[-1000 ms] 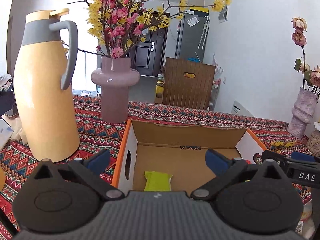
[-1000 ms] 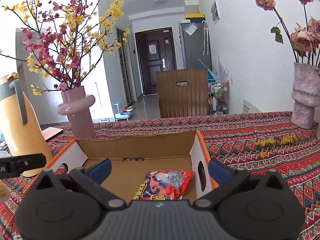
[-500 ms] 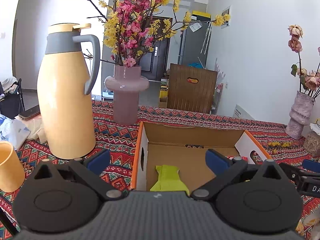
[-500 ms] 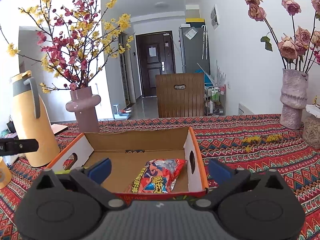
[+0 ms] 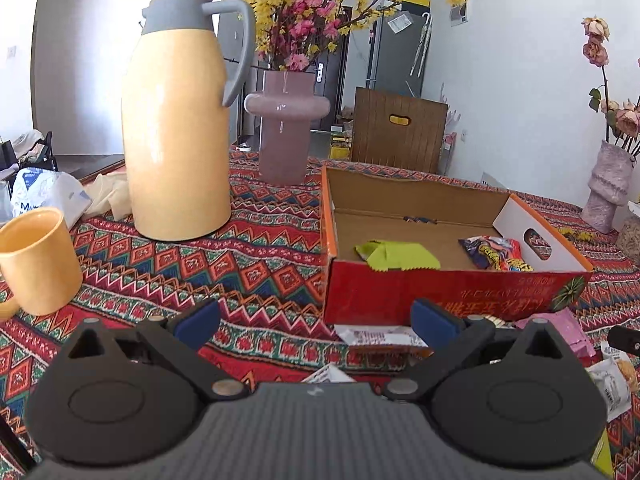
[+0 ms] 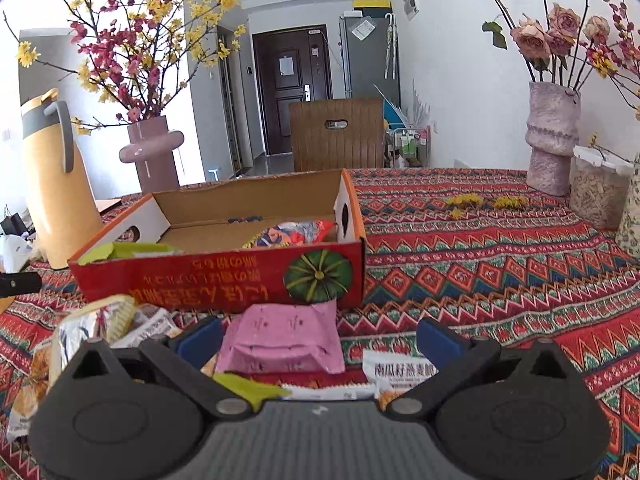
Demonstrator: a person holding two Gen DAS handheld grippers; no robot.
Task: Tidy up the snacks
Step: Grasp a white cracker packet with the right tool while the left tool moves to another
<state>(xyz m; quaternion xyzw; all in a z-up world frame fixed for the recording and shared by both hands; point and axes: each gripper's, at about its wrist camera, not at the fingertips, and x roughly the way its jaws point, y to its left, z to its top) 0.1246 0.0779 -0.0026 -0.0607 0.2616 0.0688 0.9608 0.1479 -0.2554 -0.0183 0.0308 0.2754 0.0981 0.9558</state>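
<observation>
Box: one red cardboard box [image 6: 224, 276], open-topped, on the patterned tabletop [image 6: 480, 264].
Box contents: two snack packets, one green packet [image 5: 394, 255] at its left end, one orange-and-blue packet [image 5: 498, 254] at its right end.
Loose snacks: a heap on the tabletop just in front of the box, count unclear; one pink packet [image 6: 284, 340] on top.
Vases: two, a smooth pink vase [image 5: 286, 132] and a ribbed vase [image 6: 554, 136].
Flask: one yellow flask [image 5: 178, 120].
Mug: one yellow mug [image 5: 38, 260].
Left hand-held gripper [image 5: 316, 318]: fingers apart, empty.
Right hand-held gripper [image 6: 320, 338]: fingers apart, either side of the pink packet, contact unclear.
</observation>
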